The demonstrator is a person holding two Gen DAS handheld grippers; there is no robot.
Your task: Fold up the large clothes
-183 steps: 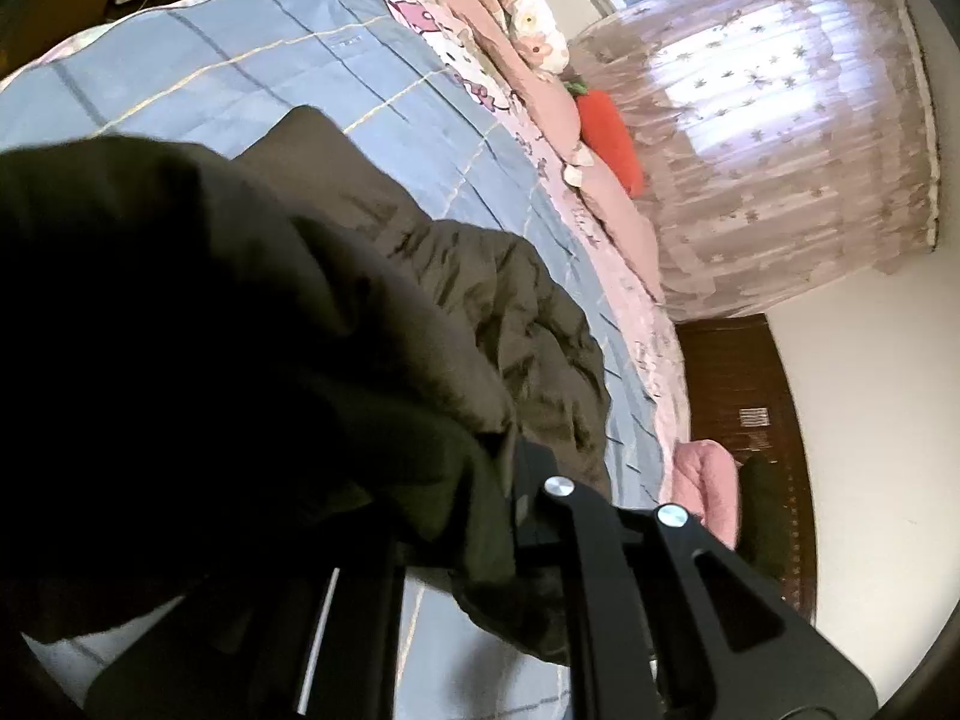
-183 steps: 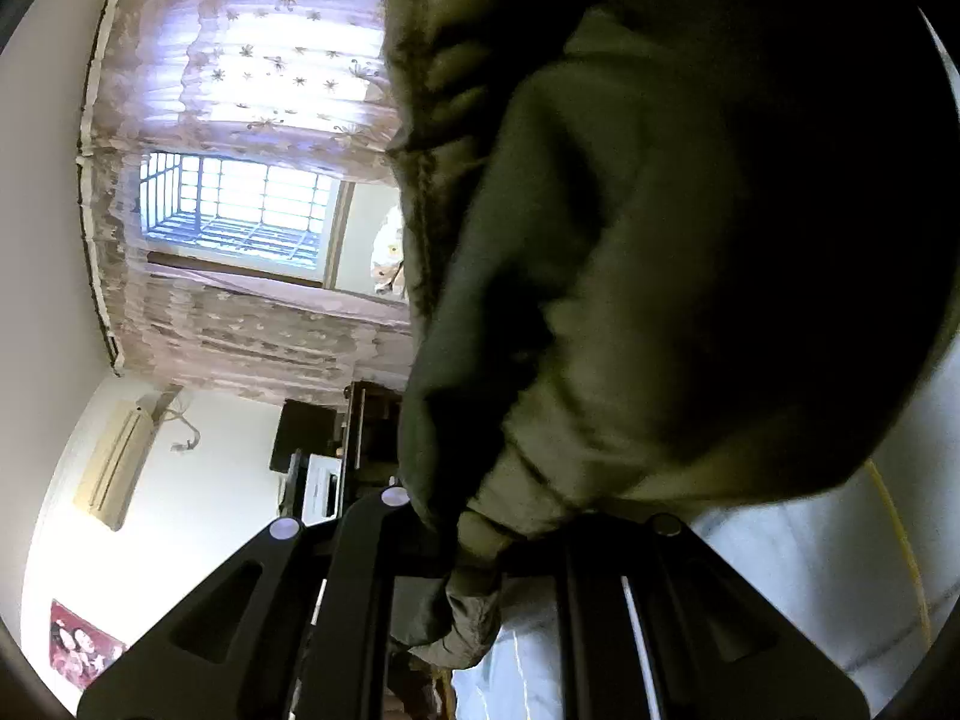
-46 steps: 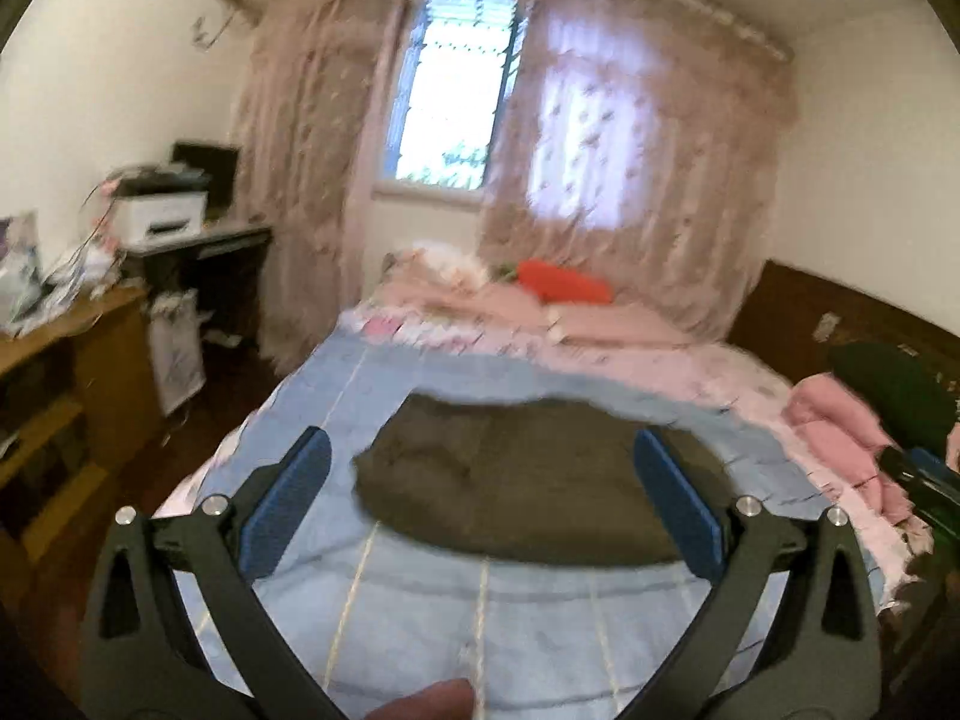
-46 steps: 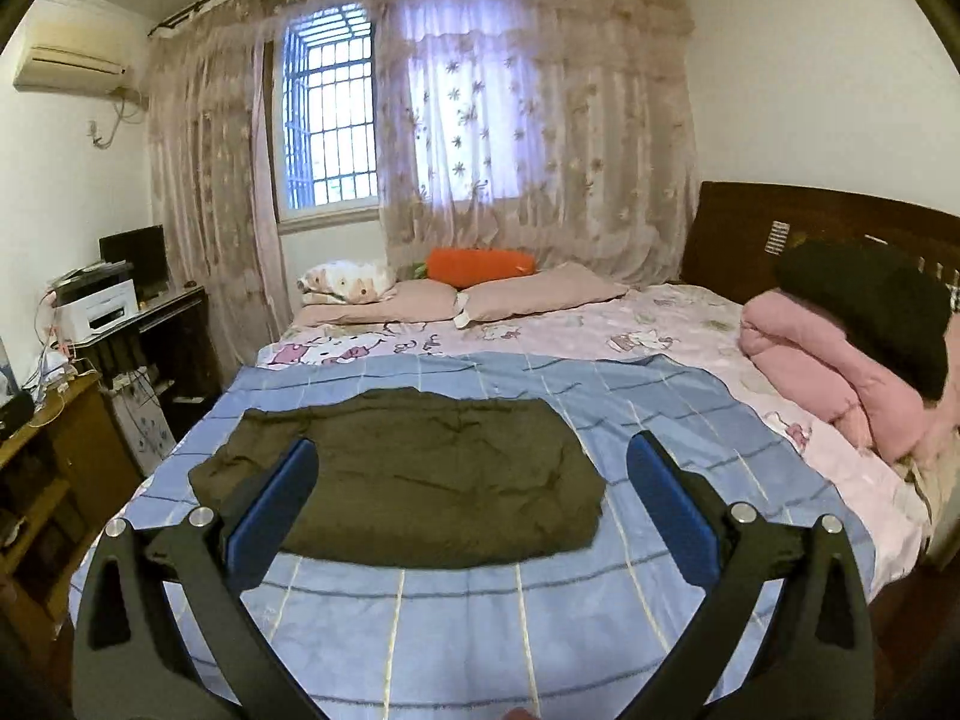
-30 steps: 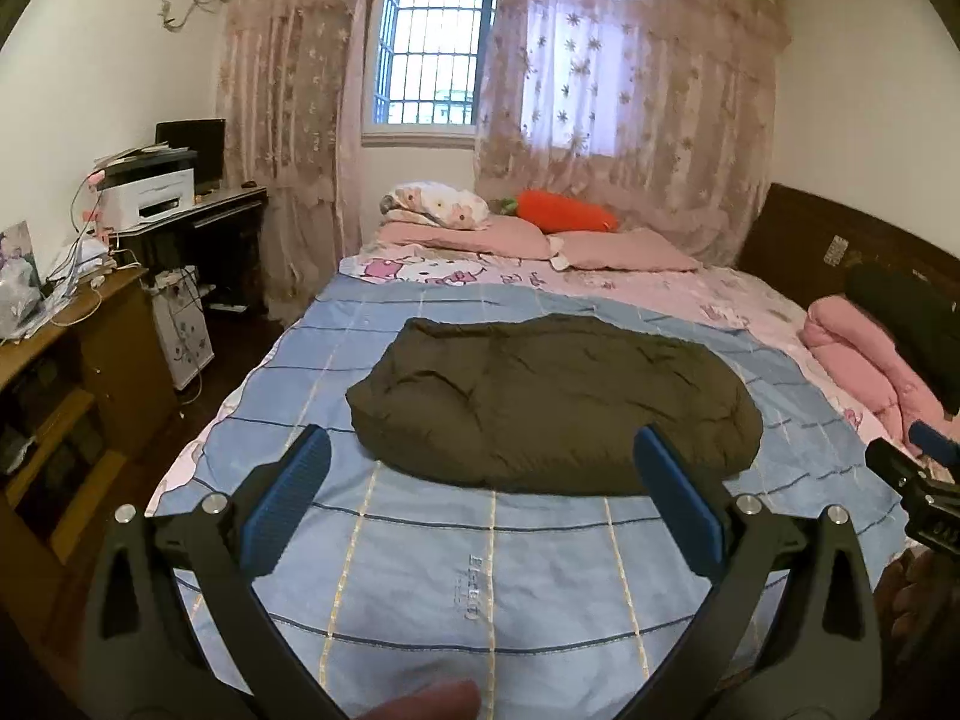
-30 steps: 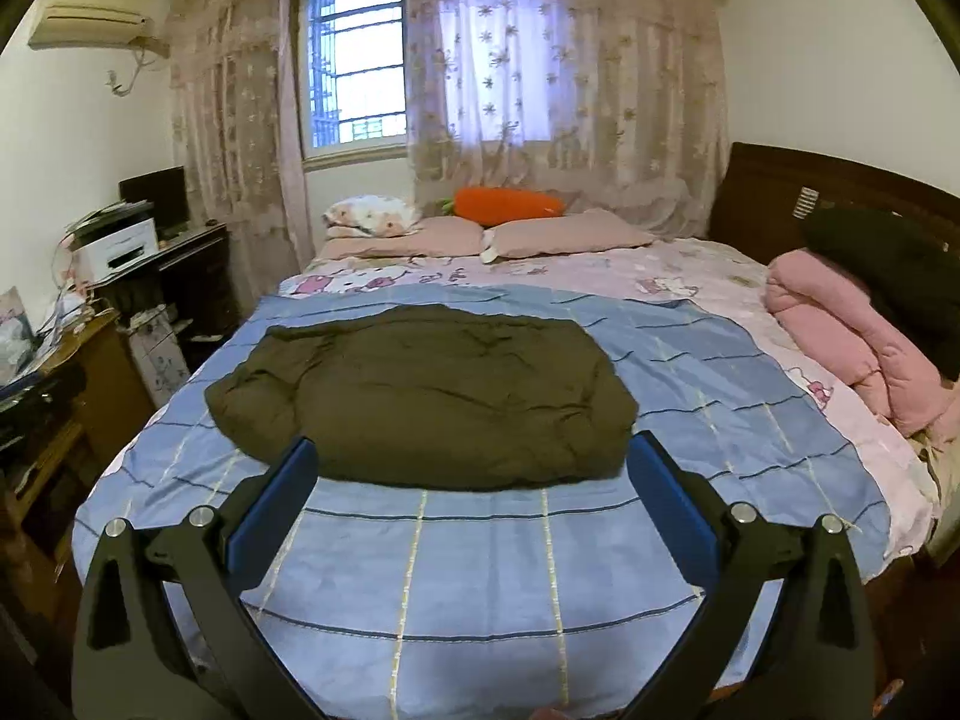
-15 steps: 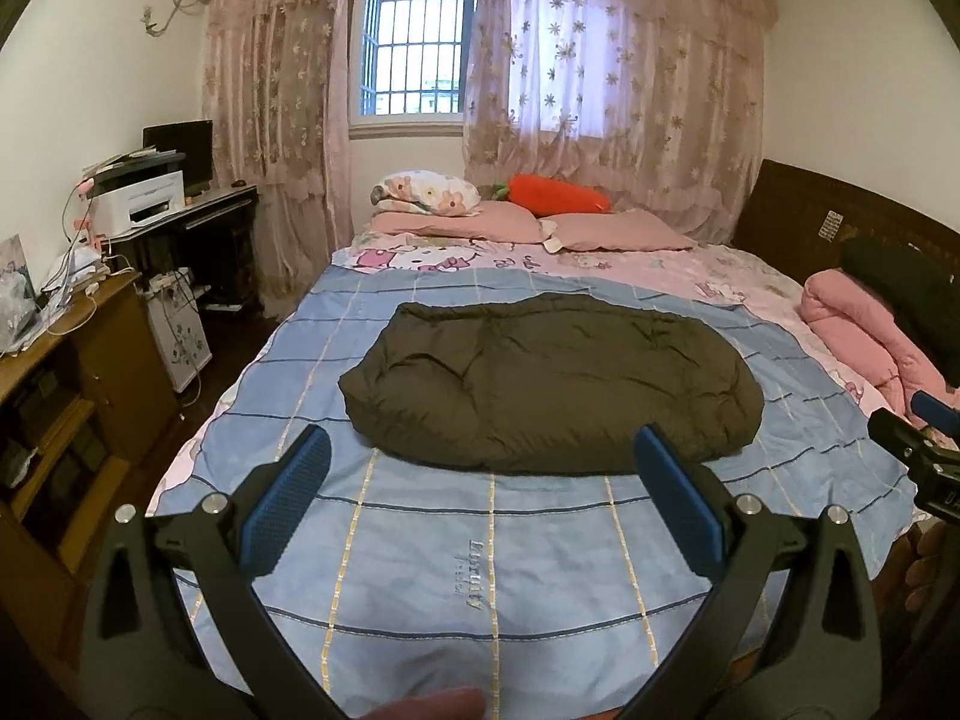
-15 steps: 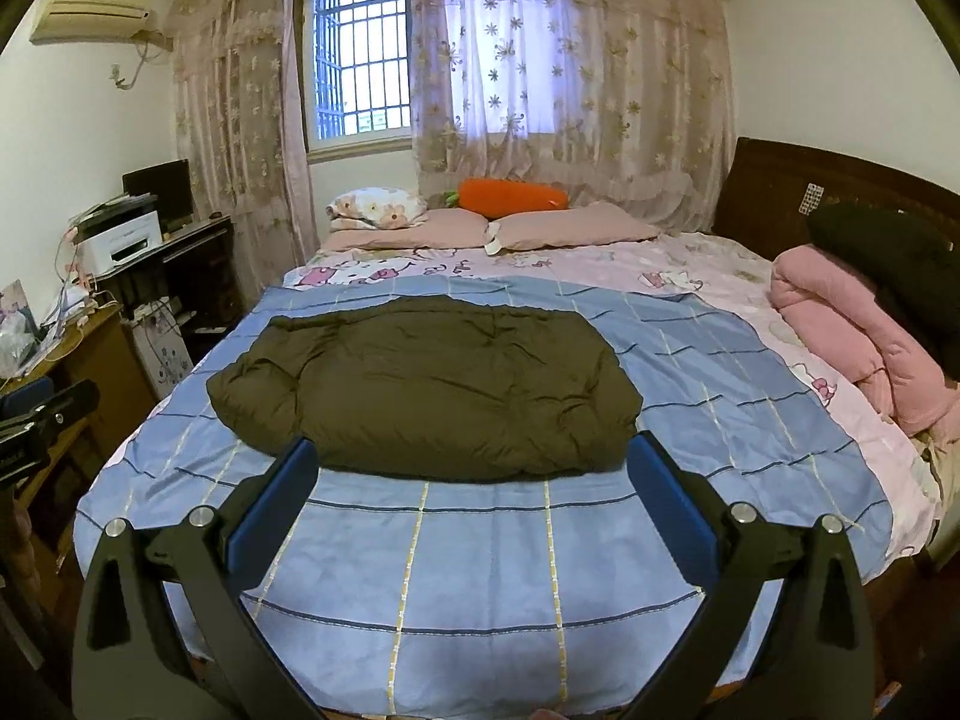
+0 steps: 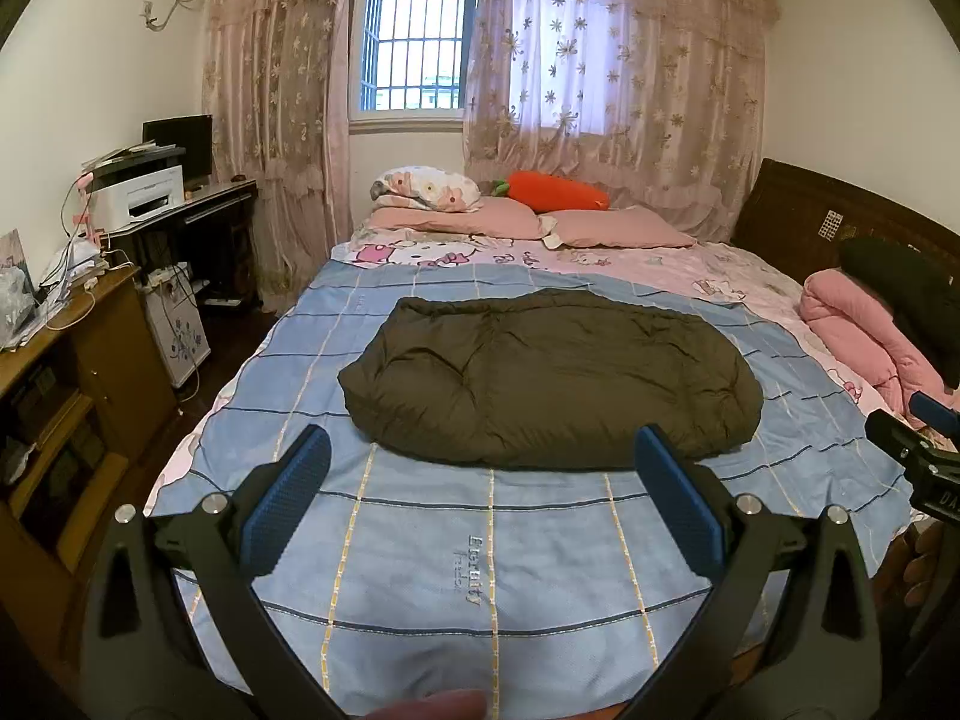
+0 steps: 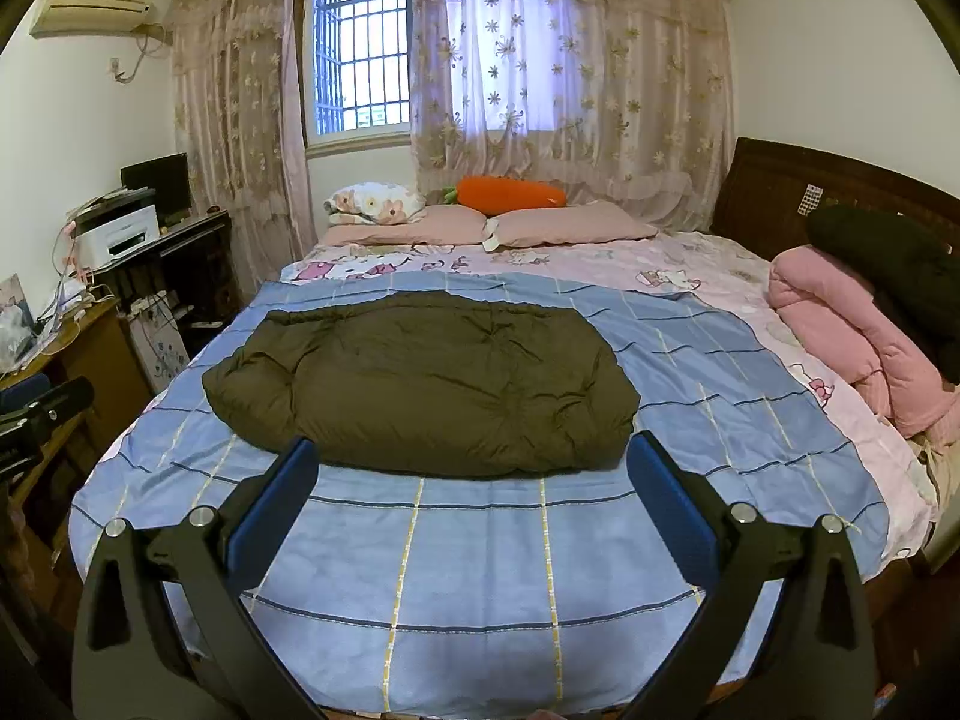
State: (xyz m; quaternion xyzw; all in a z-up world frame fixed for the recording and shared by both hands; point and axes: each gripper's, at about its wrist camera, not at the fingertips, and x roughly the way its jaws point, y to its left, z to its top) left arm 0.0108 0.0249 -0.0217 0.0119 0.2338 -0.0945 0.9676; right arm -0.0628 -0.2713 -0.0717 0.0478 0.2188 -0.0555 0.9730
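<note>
Item: olive padded coat (image 9: 546, 378), now lying folded on the bed (image 9: 480, 570), no longer hanging from my left claw (image 9: 480, 492) and right claw (image 10: 474, 492); both are gaping empty.

Both the left gripper (image 9: 483, 495) and right gripper (image 10: 471, 495) have black angular frames, silver screws, and blue textured pads on their fingers (image 9: 288, 495).

A lived-in home bedroom: ahead of the tongs lies a double bed (image 9: 420, 570) with a blue checked cover, pink pillows (image 9: 612, 227) beyond it under lace curtains (image 10: 570, 60), and a printer (image 9: 141, 195) on a desk to their left.
</note>
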